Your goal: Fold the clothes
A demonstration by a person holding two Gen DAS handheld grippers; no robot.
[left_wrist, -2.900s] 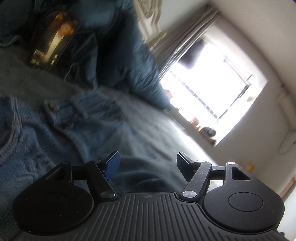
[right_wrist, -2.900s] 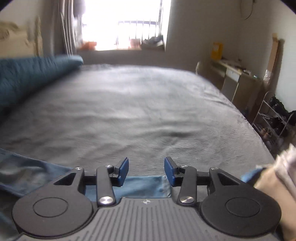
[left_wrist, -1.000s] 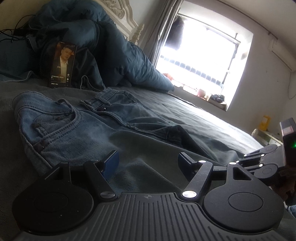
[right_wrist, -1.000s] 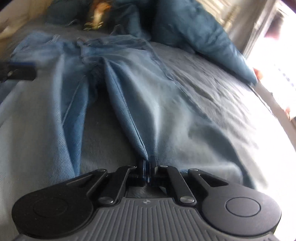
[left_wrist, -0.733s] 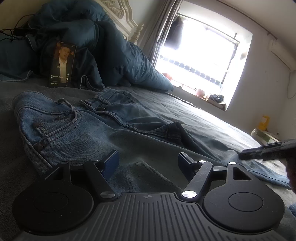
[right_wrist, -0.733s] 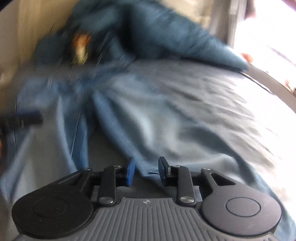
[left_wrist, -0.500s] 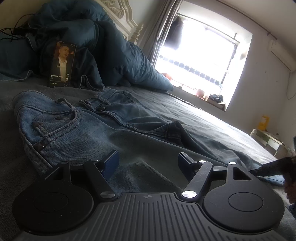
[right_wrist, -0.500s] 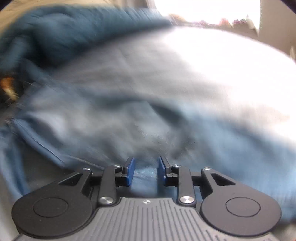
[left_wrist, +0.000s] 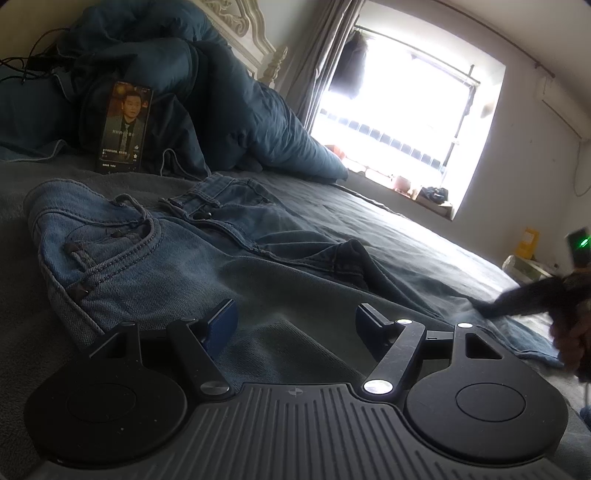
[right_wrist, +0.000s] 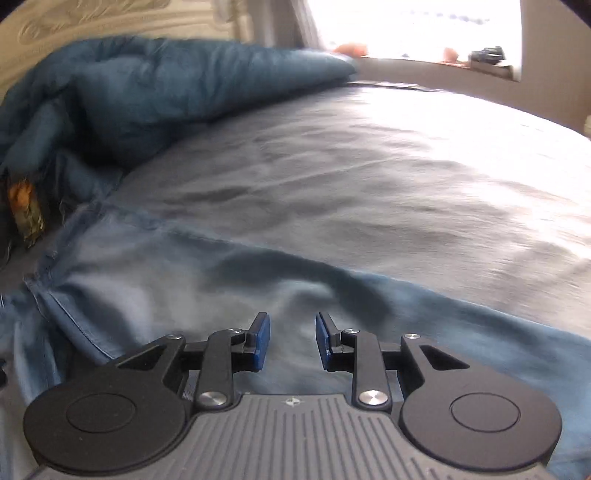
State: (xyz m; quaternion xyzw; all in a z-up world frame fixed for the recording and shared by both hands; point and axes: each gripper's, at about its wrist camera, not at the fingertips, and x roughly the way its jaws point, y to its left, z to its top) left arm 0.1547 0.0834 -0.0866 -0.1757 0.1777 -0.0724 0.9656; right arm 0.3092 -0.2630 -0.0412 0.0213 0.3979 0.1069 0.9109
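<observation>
**Jeans spread on bed, both grippers empty**

Jeans lay spread flat on the grey bedsheet, waistband toward the headboard, legs running off toward the window side.

Left gripper: jaws stood wide apart, nothing between the pads. It sat low over the denim just below the front pocket, pointing along the garment toward the waistband. Whether the fingertips touched the fabric could not be told from this view.

Right gripper: jaws parted by a narrow gap, blue pads clear of each other, no cloth pinched between them. It hovered over a trouser leg of pale blue denim, which showed a soft crease just ahead of the fingers. In the left wrist view the same tool appeared as a dark blurred shape at the right edge, near the leg's hem, with the hand holding it partly in frame.

Surroundings: a dark blue duvet was heaped against the carved headboard. A phone with a lit screen leaned upright against the duvet, just beyond the waistband. A bright window with a grey curtain stood at the far side; clutter lay on its sill, too small to identify.
</observation>
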